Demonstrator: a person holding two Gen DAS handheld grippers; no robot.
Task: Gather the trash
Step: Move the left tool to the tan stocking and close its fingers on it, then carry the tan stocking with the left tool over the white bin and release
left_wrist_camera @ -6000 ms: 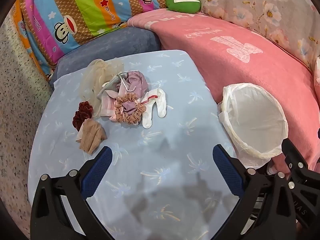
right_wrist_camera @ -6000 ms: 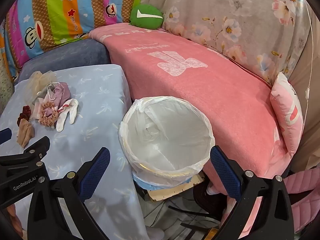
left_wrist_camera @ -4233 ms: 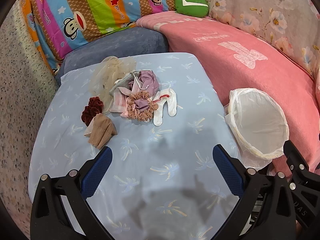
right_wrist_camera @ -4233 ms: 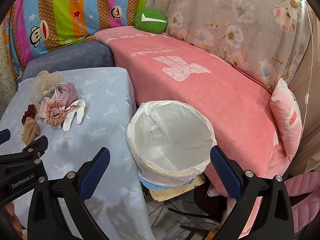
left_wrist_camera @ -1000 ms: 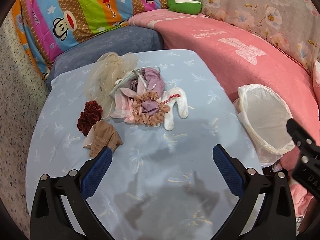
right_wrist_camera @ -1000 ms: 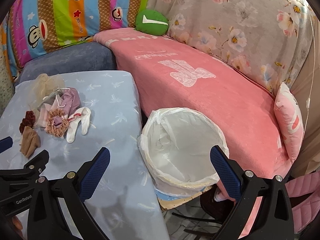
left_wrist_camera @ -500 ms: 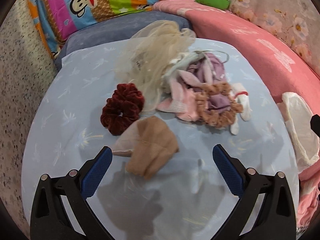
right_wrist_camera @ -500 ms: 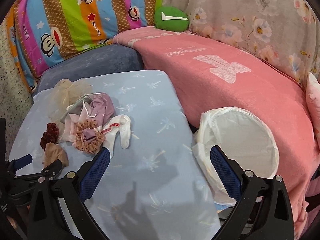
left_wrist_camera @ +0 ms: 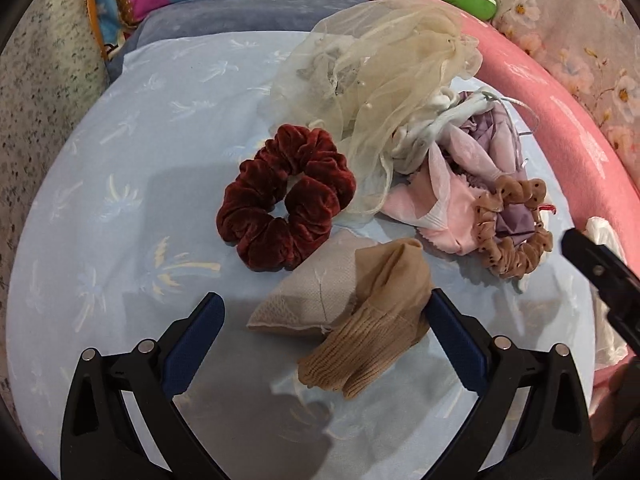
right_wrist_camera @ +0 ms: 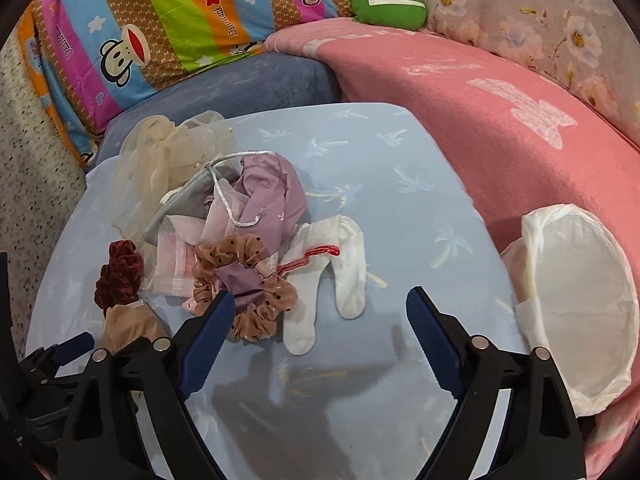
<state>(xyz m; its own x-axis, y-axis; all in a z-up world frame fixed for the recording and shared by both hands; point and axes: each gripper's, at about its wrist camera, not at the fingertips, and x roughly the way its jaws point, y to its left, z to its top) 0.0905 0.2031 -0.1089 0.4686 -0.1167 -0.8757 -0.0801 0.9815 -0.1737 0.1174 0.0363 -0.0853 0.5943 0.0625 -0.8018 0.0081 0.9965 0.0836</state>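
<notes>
Near the desk's (left_wrist_camera: 120,152) front edge, the wide left gripper (left_wrist_camera: 324,332) straddles the tan sock (left_wrist_camera: 372,320); the right gripper's (right_wrist_camera: 316,324) jaws, just narrowing, are empty. Lower, then pinch the sock alone.

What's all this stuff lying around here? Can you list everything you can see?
velvet scrunchie: one, dark red, table left
tan stocking: one, between left tongs' tips
dotted scrunchie: one, brown, on pile
white socks: pair, beside pile
gauze cloth: one, cream, table's far side
lilac bag: one, pile's middle
bin: one, white liner, right of table
green cushion: one, sofa back
left tongs: open
right tongs: open, just been closing
</notes>
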